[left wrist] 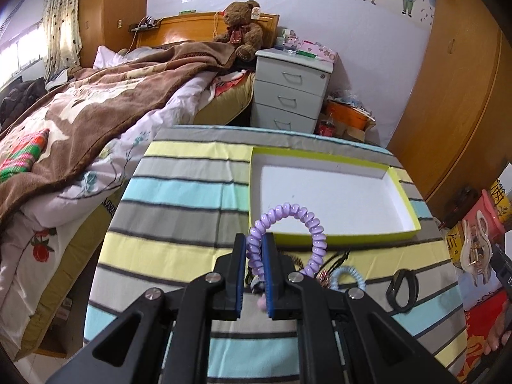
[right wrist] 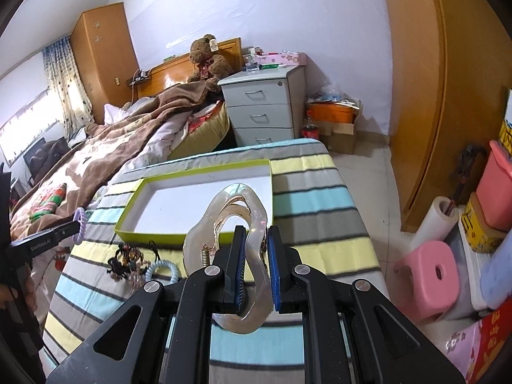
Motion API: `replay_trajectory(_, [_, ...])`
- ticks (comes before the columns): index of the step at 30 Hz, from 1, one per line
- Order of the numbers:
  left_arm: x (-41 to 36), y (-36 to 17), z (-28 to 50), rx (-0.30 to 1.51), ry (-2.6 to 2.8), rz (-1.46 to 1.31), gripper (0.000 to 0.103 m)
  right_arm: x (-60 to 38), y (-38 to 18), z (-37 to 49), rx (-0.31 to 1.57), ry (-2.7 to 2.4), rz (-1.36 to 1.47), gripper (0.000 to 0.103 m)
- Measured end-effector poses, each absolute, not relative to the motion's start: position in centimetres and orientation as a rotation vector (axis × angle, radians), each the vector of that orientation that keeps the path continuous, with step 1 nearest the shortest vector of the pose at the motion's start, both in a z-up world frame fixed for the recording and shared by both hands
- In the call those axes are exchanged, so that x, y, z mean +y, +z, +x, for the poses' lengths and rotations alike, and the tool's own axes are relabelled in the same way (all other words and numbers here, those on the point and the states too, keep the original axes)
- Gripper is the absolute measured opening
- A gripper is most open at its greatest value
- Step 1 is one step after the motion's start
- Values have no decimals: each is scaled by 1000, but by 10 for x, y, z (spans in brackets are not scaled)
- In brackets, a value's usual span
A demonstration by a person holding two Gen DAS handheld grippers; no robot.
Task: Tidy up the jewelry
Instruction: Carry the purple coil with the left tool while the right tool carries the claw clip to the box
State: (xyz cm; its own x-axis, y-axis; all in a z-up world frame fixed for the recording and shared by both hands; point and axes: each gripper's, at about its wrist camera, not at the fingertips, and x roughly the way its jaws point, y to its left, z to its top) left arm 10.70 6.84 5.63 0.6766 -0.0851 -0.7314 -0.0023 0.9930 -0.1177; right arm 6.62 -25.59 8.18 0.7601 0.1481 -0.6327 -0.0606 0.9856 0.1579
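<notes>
Striped-cloth desk carries a shallow box with lime-green rim and white bare floor, sitting toward the desk's far right part in the left wrist view; a wide strip of striped cloth is open left of the box, a narrower one between the box and the desk's far edge. Bed runs close along the desk's left edge; tiled floor is open off the desk's right edge. Left tongs are clamped on a purple spiral hair tie, held above the cloth just short of the box's near rim; its loop stands upright, arching up over the rim and down to the right, its plane roughly across the view. Right tongs are clamped on a clear claw hair clip, also just short of the box's near rim and off the cloth; the clip's long axis runs along the tongs, toward the box, with its spring at the left. In the right wrist view the left tongs appear left of the box's near-left corner, well apart from the right tongs. On the cloth near the box's near rim lie a light-blue spiral hair tie and a dark tangle of small jewelry, just beside each other; a black band lies farther right of them, close to the desk's right edge.
</notes>
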Motion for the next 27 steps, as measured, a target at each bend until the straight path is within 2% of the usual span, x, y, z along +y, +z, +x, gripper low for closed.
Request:
replay_trajectory(12, [61, 56, 168, 842, -87, -154, 11, -237, 85, 142, 731, 146, 62, 14])
replay_trajectory(27, [47, 15, 238, 943, -100, -153, 11, -222, 34, 230, 871, 163, 25, 14])
